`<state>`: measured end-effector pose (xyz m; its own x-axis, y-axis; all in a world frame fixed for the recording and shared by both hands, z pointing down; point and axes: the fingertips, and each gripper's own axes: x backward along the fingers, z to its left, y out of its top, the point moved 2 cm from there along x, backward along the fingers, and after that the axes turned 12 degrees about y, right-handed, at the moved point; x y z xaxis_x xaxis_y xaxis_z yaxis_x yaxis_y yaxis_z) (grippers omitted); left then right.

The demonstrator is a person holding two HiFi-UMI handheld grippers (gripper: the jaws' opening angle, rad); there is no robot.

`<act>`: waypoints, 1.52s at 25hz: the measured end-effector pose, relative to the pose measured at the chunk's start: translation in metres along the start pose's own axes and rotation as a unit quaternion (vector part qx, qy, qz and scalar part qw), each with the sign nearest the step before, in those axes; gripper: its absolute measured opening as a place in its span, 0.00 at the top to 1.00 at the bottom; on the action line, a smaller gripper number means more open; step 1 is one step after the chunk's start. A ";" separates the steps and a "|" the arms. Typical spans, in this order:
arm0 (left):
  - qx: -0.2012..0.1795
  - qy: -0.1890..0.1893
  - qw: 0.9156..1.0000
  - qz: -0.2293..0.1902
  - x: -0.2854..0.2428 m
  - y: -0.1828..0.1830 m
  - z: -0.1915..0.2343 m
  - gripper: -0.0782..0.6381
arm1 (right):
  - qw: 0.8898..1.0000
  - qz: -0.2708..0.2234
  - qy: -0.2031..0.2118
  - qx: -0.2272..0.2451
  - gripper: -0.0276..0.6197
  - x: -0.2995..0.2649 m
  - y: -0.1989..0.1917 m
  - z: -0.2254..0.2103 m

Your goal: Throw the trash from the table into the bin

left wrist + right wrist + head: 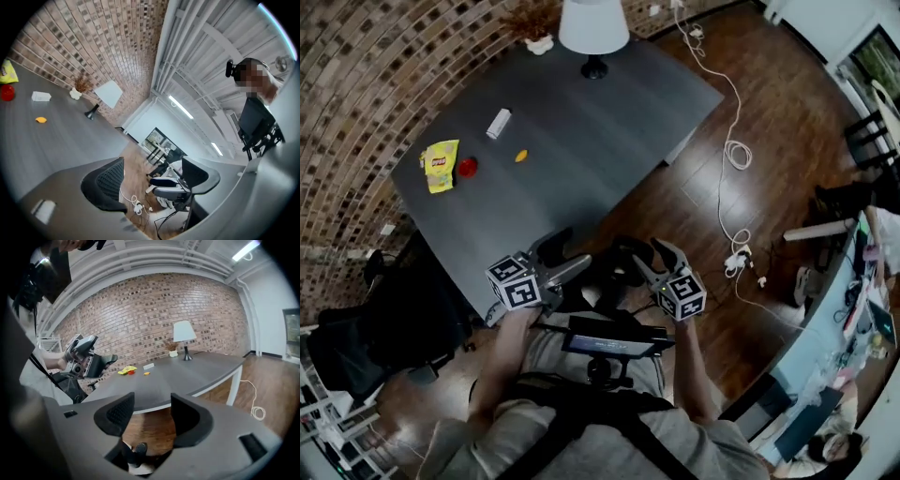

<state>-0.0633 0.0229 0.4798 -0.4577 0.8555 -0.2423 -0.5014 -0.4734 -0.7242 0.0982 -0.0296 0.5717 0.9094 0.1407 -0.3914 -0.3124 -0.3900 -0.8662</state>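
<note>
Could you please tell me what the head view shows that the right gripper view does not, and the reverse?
Only the head view shows the power strip on the floor. Only the right gripper view shows the ceiling light and pipes overhead. Both show the grey table, the lamp, the yellow chip bag and the open left gripper.

White-shaded lamp [593,28], white cable [737,153] on wooden floor [787,112], brick wall [356,75], black chair [394,328]

The left gripper [570,255] and right gripper [649,251] are grey with black pads [115,414] and black-and-white marker cubes [514,281]; the shirt [487,442] is grey, with seemingly black straps [581,412].
</note>
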 end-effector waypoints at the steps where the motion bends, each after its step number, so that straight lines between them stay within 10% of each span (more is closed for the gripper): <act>1: 0.013 0.013 1.000 -0.024 0.007 0.008 0.010 0.36 | 1.000 0.015 0.019 0.019 0.57 -0.016 0.011 0.000; 5: 0.048 0.045 0.994 -0.089 0.056 0.037 0.055 0.36 | 0.988 0.082 0.091 0.091 0.53 -0.101 0.044 0.025; 12: 0.112 0.109 0.970 -0.186 0.158 0.066 0.153 0.36 | 0.937 0.203 0.177 0.224 0.52 -0.293 0.095 0.065; 17: 0.127 0.159 0.953 -0.223 0.224 0.075 0.211 0.36 | 0.895 0.265 0.202 0.296 0.30 -0.455 0.121 0.093; 22: 0.148 0.207 0.934 -0.250 0.276 0.059 0.244 0.36 | 0.860 0.329 0.194 0.339 0.29 -0.571 0.120 0.109; 32: 0.170 0.264 0.907 -0.279 0.321 0.037 0.262 0.37 | 0.840 0.387 0.194 0.328 0.49 -0.644 0.095 0.097; 38: 0.149 0.228 0.928 -0.254 0.307 0.041 0.251 0.38 | 0.867 0.349 0.194 0.299 0.49 -0.597 0.101 0.111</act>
<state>-0.4086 0.2134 0.5377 0.2173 0.9520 -0.2158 -0.7790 0.0359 -0.6259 -0.5071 -0.0525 0.6836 0.4295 -0.3011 -0.8514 -0.8042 0.3013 -0.5123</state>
